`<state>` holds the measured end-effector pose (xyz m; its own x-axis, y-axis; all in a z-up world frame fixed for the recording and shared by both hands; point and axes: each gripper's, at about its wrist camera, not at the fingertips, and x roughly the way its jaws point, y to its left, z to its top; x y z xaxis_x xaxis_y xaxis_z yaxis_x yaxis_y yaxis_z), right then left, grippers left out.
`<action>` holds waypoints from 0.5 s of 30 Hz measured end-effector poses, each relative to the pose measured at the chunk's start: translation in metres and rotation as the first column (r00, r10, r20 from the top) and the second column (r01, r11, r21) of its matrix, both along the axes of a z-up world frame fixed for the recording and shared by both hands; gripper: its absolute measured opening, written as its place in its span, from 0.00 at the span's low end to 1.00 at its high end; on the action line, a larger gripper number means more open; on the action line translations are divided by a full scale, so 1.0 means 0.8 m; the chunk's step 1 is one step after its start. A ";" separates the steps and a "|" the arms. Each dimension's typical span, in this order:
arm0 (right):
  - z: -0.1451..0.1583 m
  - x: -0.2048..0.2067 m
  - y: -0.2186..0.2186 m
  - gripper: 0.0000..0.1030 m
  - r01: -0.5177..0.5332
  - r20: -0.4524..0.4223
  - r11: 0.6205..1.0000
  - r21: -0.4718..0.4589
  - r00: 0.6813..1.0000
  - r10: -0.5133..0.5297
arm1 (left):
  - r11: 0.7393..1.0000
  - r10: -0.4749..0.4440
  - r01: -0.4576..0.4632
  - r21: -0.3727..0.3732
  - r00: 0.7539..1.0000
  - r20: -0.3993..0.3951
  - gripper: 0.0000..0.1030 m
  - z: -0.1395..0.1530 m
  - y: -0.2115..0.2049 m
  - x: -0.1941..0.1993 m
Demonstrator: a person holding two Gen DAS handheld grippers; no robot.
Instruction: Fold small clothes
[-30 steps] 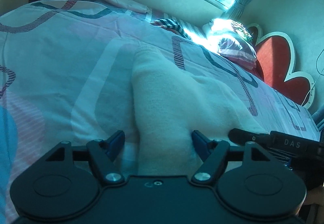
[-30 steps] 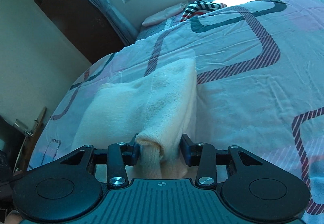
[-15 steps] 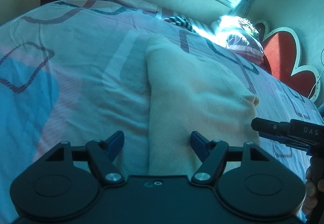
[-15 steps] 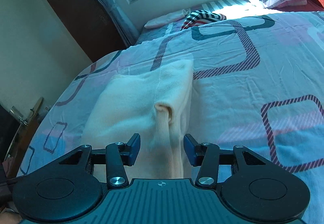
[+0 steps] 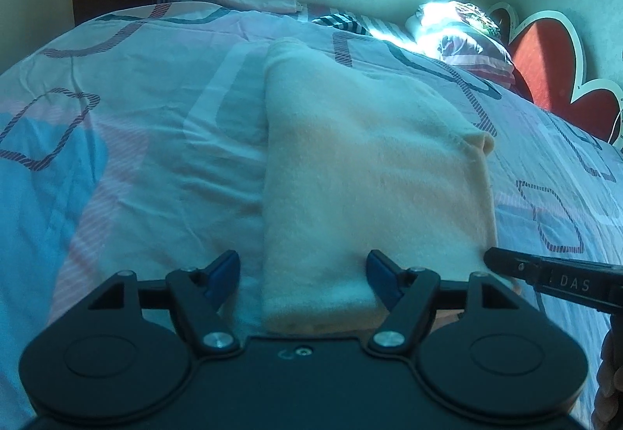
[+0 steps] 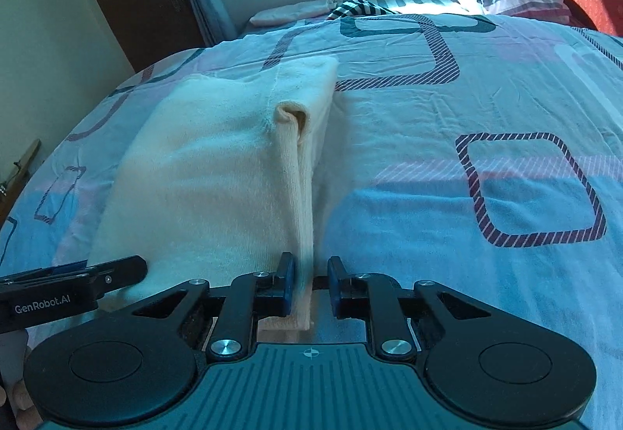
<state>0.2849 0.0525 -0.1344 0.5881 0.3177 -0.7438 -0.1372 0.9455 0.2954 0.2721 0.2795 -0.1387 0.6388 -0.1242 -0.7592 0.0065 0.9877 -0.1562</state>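
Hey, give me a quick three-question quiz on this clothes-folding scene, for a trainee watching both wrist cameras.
1. True or false: the left gripper is clamped shut on the cream garment.
2. What runs between the fingers of the right gripper? A) the garment's ribbed sleeve B) a pillow C) nothing at all
3. Fill in: the heart-shaped headboard is ____ in colour.

Key: 1 false, it is open and straddles the garment's near edge. 2 A. 3 red.
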 end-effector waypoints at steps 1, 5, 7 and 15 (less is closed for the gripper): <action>0.000 0.000 0.001 0.17 -0.001 -0.002 1.000 -0.008 1.000 0.001 | 1.000 0.000 0.000 -0.001 1.000 -0.004 0.70 0.001 0.000 0.000; -0.002 0.000 0.002 0.17 -0.011 0.005 1.000 -0.027 1.000 0.011 | 1.000 -0.004 0.004 -0.009 1.000 -0.003 0.70 0.008 0.000 0.000; -0.003 -0.002 0.006 0.17 -0.014 0.013 0.999 -0.047 1.000 0.015 | 1.000 -0.010 0.010 -0.003 1.000 0.010 0.71 0.014 -0.001 0.000; -0.007 -0.005 0.007 0.17 0.010 0.024 0.999 -0.039 1.000 -0.009 | 0.999 -0.021 0.021 0.032 1.000 -0.014 0.78 -0.004 -0.010 0.008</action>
